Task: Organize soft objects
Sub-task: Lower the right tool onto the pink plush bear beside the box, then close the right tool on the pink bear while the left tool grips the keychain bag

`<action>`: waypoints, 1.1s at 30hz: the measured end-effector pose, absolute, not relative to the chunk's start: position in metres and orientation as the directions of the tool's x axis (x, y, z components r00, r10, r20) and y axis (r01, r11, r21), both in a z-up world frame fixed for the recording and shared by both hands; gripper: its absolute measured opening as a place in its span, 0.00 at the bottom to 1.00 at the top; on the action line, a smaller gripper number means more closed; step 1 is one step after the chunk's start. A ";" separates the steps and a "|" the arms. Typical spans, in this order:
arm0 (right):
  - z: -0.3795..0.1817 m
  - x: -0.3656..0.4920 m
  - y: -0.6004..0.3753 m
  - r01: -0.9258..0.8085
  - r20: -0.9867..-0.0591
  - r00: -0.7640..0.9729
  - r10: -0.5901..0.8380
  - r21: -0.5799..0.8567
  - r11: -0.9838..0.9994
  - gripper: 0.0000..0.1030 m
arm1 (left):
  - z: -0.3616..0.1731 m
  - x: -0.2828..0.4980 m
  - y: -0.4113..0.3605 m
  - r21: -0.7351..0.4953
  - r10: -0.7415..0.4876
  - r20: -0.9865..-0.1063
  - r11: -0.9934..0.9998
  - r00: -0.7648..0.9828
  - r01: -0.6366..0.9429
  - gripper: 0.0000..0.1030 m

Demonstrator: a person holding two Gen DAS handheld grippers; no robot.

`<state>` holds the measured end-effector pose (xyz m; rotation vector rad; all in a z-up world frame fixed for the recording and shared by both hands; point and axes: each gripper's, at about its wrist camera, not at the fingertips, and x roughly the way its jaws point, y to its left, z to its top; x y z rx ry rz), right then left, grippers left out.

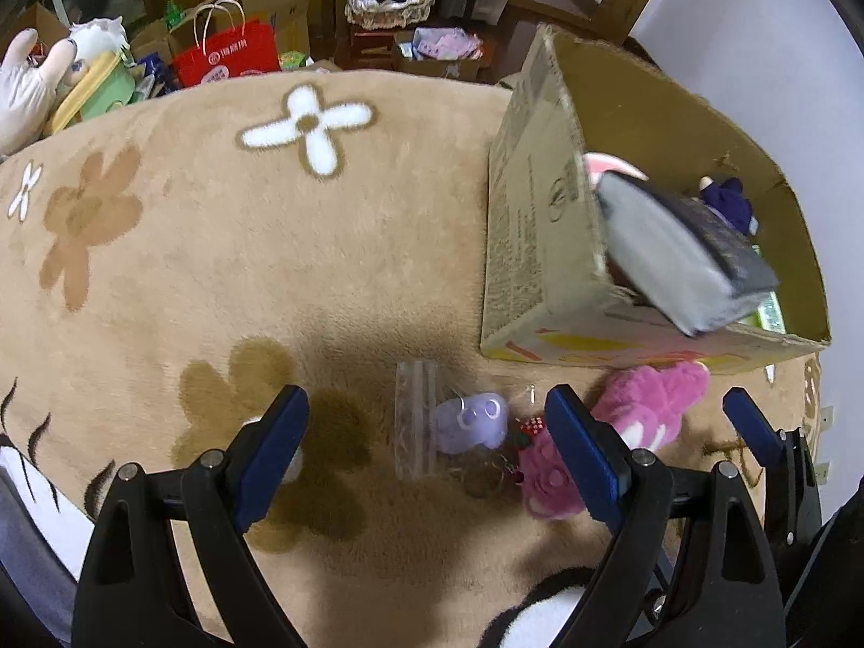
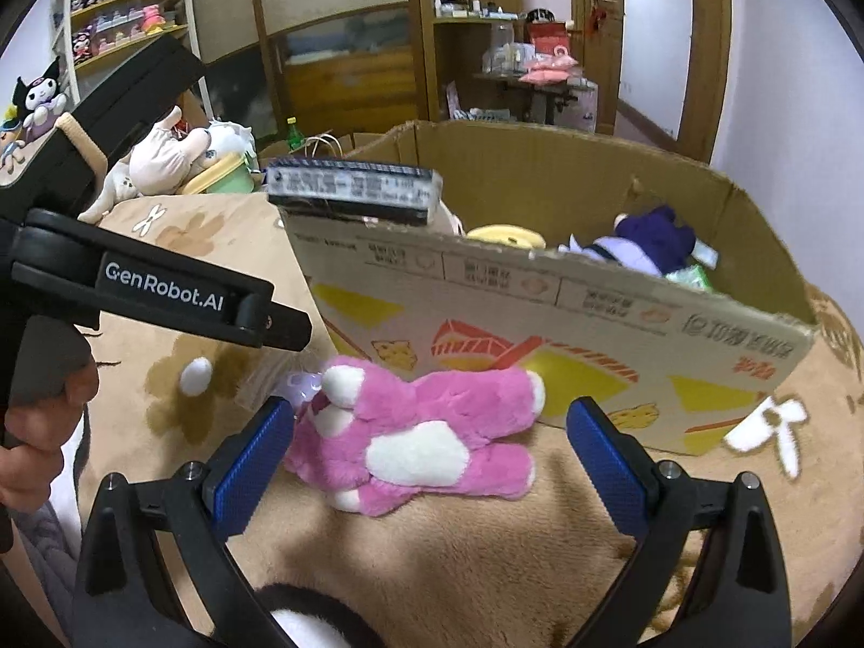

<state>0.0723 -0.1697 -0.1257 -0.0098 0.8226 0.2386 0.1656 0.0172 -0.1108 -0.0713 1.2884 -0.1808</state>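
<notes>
Right gripper (image 2: 426, 464), jaws wide, empty, straddles pink plush (image 2: 421, 437) beside box (image 2: 567, 324); close mid-body. Left gripper (image 1: 426, 464) wide over bag (image 1: 416, 421).

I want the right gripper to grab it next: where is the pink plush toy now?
The pink plush toy lies on the tan blanket just in front of the cardboard box, between the open right gripper's fingers in the right wrist view.

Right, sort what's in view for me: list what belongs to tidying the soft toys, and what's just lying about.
Belongs to the job:
pink plush toy
small lilac toy
cardboard box
purple plush toy already in the box

Just lying about:
book on the box's edge
clear plastic bag
red paper bag
</notes>
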 end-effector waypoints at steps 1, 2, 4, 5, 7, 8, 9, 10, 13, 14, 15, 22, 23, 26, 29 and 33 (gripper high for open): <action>-0.128 0.074 -0.170 -0.213 -0.732 0.648 0.210 0.090 0.973 1.00 | -0.114 0.167 0.017 -0.153 -0.172 -0.950 0.984 0.259 0.092 0.86; -0.131 0.076 -0.170 -0.210 -0.736 0.644 0.209 0.093 0.973 1.00 | -0.116 0.169 0.017 -0.151 -0.170 -0.952 0.984 0.254 0.091 0.86; -0.134 0.078 -0.170 -0.197 -0.739 0.642 0.204 0.099 0.975 1.00 | -0.121 0.171 0.017 -0.147 -0.164 -0.956 0.985 0.242 0.090 0.86; -0.135 0.081 -0.170 -0.191 -0.739 0.641 0.207 0.108 0.976 1.00 | -0.124 0.172 0.016 -0.149 -0.165 -0.958 0.985 0.236 0.088 0.86; -0.137 0.083 -0.171 -0.184 -0.738 0.641 0.210 0.118 0.976 1.00 | -0.128 0.174 0.016 -0.157 -0.171 -0.959 0.984 0.226 0.081 0.86; -0.138 0.084 -0.171 -0.183 -0.738 0.642 0.208 0.117 0.976 1.00 | -0.129 0.175 0.017 -0.161 -0.175 -0.959 0.984 0.223 0.078 0.86; -0.138 0.084 -0.172 -0.184 -0.738 0.642 0.209 0.117 0.976 1.00 | -0.130 0.176 0.017 -0.168 -0.180 -0.959 0.983 0.219 0.074 0.86; -0.140 0.085 -0.171 -0.187 -0.738 0.639 0.215 0.122 0.975 1.00 | -0.131 0.177 0.017 -0.172 -0.184 -0.959 0.982 0.216 0.071 0.86; -0.142 0.089 -0.173 -0.195 -0.737 0.633 0.236 0.143 0.970 1.00 | -0.137 0.176 0.017 -0.179 -0.190 -0.960 0.981 0.205 0.071 0.86; -0.144 0.091 -0.173 -0.197 -0.737 0.630 0.244 0.152 0.968 1.00 | -0.138 0.176 0.016 -0.179 -0.190 -0.961 0.981 0.202 0.071 0.86; -0.145 0.092 -0.173 -0.197 -0.738 0.628 0.247 0.157 0.968 1.00 | -0.139 0.177 0.016 -0.180 -0.191 -0.961 0.981 0.201 0.071 0.86; -0.154 0.100 -0.176 -0.187 -0.734 0.624 0.268 0.193 0.963 1.00 | -0.145 0.179 0.012 -0.175 -0.189 -0.963 0.980 0.190 0.090 0.86; -0.156 0.102 -0.177 -0.187 -0.735 0.619 0.277 0.205 0.961 1.00 | -0.146 0.179 0.012 -0.170 -0.184 -0.964 0.981 0.191 0.091 0.86; -0.161 0.105 -0.180 -0.182 -0.737 0.599 0.311 0.253 0.950 1.00 | -0.146 0.181 0.010 -0.173 -0.186 -0.965 0.981 0.187 0.083 0.86; -0.167 0.109 -0.184 -0.174 -0.739 0.579 0.346 0.303 0.937 1.00 | -0.147 0.181 0.009 -0.180 -0.191 -0.965 0.981 0.179 0.075 0.86; -0.170 0.109 -0.186 -0.172 -0.734 0.576 0.360 0.322 0.931 1.00 | -0.150 0.176 0.010 -0.169 -0.182 -0.967 0.982 0.179 0.085 0.86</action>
